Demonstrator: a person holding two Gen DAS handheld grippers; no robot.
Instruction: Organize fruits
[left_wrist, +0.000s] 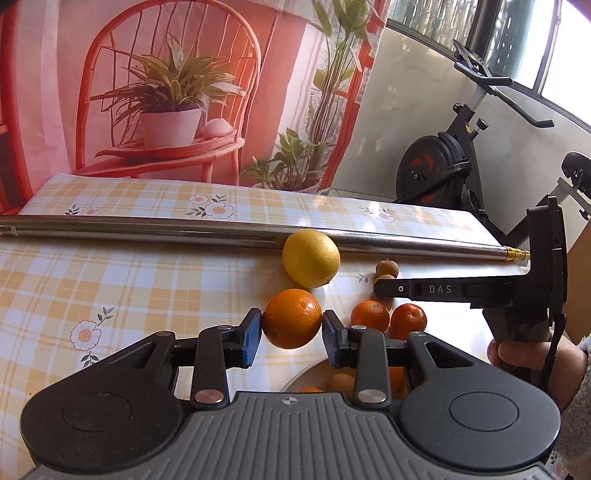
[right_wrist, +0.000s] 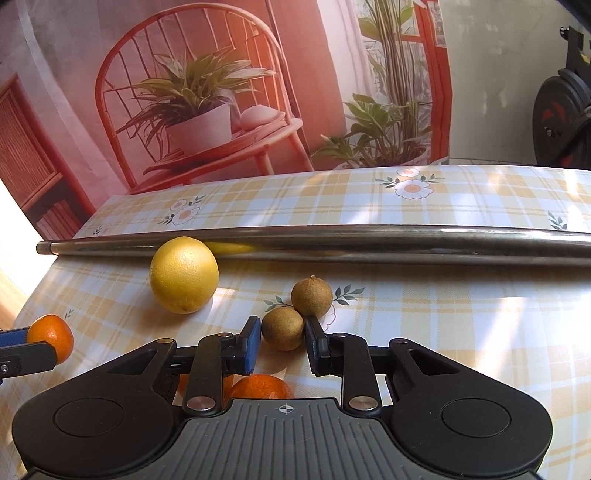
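Observation:
My left gripper (left_wrist: 291, 330) is shut on an orange tangerine (left_wrist: 292, 318), its blue pads touching both sides. A yellow lemon (left_wrist: 311, 263) lies beyond it against a steel pole. Two more tangerines (left_wrist: 370, 315) (left_wrist: 409, 320) lie to the right, near a white plate (left_wrist: 306, 376) that holds small fruits. My right gripper (right_wrist: 282, 338) is shut on a small brown longan (right_wrist: 282, 333); a second longan (right_wrist: 312, 297) touches it behind. The lemon (right_wrist: 183, 275) shows at left in the right wrist view. The right gripper also shows in the left wrist view (left_wrist: 380, 288).
A long steel pole (left_wrist: 147, 229) lies across the checked tablecloth (left_wrist: 110, 288) behind the fruit; it also shows in the right wrist view (right_wrist: 369, 240). A printed backdrop hangs behind the table. An exercise bike (left_wrist: 454, 162) stands off the table's far right.

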